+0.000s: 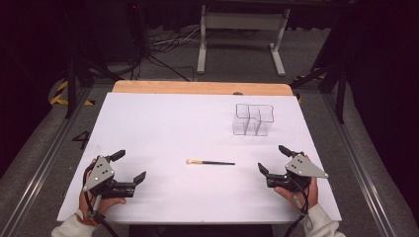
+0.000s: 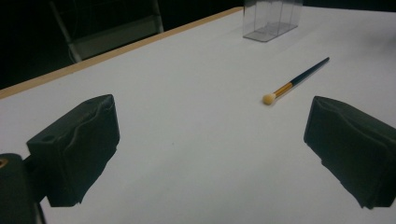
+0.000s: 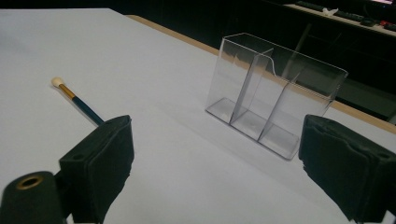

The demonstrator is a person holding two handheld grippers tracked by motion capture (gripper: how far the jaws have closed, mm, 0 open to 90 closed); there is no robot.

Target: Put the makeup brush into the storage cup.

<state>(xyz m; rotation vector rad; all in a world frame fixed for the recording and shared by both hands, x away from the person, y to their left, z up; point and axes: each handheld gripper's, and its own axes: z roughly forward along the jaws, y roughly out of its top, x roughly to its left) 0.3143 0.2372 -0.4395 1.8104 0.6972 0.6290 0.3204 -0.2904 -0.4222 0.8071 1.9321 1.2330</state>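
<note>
At centre frame of the high view the makeup brush [image 1: 210,162] lies untouched on the white table [image 1: 163,128], apart from the empty clear organizer [image 1: 253,120] at upper right, while left gripper [image 1: 130,167] and right gripper [image 1: 272,159] rest wide open, so seemingly nothing is done yet.

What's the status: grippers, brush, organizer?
Left gripper and right gripper open, empty, resting at the near edge. Brush flat on the table between them. Clear organizer upright, empty, beyond it. Nothing in the way.
</note>
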